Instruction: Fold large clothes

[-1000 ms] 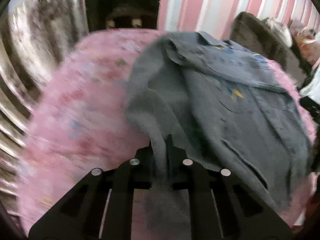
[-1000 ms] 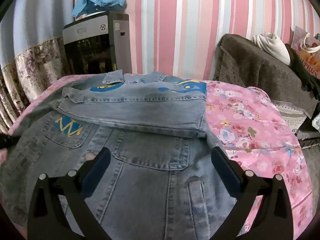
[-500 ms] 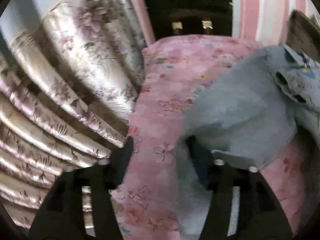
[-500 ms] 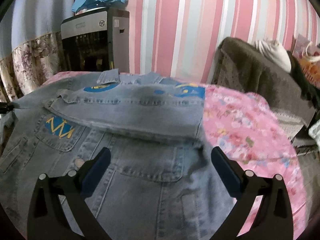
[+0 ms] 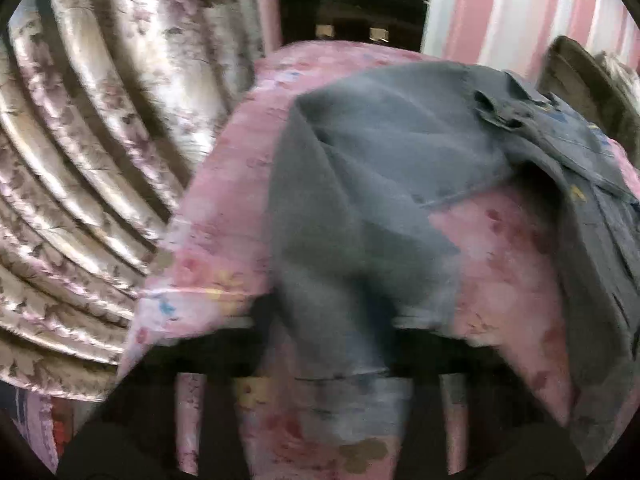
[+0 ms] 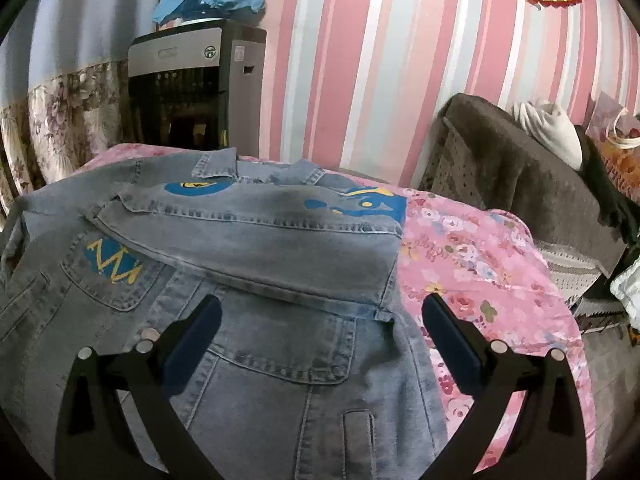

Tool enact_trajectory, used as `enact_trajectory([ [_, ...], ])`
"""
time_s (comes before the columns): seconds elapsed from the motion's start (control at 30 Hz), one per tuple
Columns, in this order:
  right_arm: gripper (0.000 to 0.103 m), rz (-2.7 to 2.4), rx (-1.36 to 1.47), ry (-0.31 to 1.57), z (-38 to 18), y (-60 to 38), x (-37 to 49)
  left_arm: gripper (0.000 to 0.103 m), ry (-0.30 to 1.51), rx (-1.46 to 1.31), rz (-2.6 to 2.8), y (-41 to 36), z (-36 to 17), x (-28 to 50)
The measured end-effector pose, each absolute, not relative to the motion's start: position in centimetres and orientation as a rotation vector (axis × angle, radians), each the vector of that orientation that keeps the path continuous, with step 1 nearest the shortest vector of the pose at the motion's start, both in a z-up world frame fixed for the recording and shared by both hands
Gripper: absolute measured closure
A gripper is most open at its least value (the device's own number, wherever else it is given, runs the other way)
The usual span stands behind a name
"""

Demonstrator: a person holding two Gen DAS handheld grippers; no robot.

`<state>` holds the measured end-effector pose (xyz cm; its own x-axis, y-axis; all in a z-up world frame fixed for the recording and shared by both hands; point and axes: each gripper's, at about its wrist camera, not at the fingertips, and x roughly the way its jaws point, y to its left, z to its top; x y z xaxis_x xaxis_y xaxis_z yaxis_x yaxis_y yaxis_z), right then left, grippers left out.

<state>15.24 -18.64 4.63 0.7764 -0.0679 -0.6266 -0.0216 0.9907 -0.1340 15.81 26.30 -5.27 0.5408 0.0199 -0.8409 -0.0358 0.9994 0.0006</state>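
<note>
We judge folding partly done: one sleeve (image 6: 256, 236) lies across the denim jacket (image 6: 280, 380); the 9 o'clock sleeve (image 5: 360, 208) remains.

Our left gripper (image 5: 328, 320), jaws just closing, grips that sleeve; our right gripper (image 6: 320, 328) hovers agape.

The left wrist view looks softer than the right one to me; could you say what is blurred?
Left wrist view: motion blur smears the grey-blue denim sleeve, pink floral bedspread and dark gripper fingers. Right wrist view: sharp stitching on the denim jacket, with fisheye bending of the striped wall.
</note>
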Motion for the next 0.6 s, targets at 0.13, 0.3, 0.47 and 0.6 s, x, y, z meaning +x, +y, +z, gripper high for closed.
enact_trajectory([
  [0.13, 0.003, -0.028, -0.122, 0.669, 5.2, -19.1, 15.2, 0.1, 0.991, -0.069, 0.001, 26.0, -3.8, 16.7],
  [0.3, 0.003, -0.051, -0.116, 0.656, 5.8, -20.4, 15.8, 0.1, 0.906, -0.07, -0.071, 23.6, 0.7, 18.7],
  [0.47, 0.003, -0.066, -0.1, 0.664, 5.9, -21.9, 17.2, 0.1, 0.851, -0.072, -0.141, 20.7, 3.5, 22.2],
  [0.6, 0.003, -0.092, -0.121, 0.678, 5.4, -22.8, 18.5, 0.1, 0.852, -0.087, -0.173, 18.5, 4.3, 25.8],
])
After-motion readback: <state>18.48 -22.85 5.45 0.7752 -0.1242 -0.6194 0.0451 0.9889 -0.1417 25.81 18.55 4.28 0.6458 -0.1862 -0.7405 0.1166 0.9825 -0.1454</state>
